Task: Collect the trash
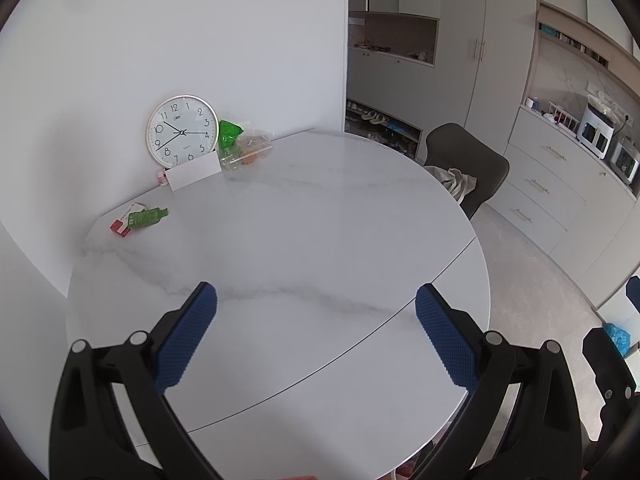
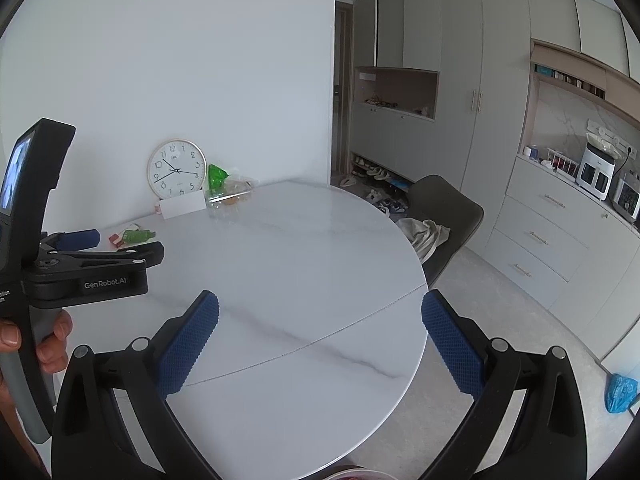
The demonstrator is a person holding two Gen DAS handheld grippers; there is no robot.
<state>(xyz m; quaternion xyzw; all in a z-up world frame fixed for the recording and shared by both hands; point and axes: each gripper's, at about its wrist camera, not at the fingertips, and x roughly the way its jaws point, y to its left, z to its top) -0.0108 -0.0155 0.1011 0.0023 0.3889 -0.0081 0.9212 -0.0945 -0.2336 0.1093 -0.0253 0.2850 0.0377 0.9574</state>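
On the far left of the white marble table point(image 1: 320, 216) lie a green wrapper point(image 1: 146, 217) and, touching it, a red and white packet point(image 1: 123, 224). By the wall sit a green bag point(image 1: 228, 134) and a clear plastic bag point(image 1: 250, 150) with scraps inside. My left gripper point(image 1: 316, 300) is open above the table's near part, holding nothing. Over the near edge my right gripper point(image 2: 320, 308) is open too and empty. The green wrapper point(image 2: 138, 236) and green bag point(image 2: 217, 176) also show in the right wrist view, well beyond both grippers.
A round clock point(image 1: 182, 133) leans on the wall behind a white card point(image 1: 195, 173). A dark chair point(image 2: 444, 208) with a cloth point(image 2: 424, 234) stands at the table's right. A blue bag point(image 2: 620, 394) lies on the floor. A hand point(image 2: 52, 344) grips the left handle.
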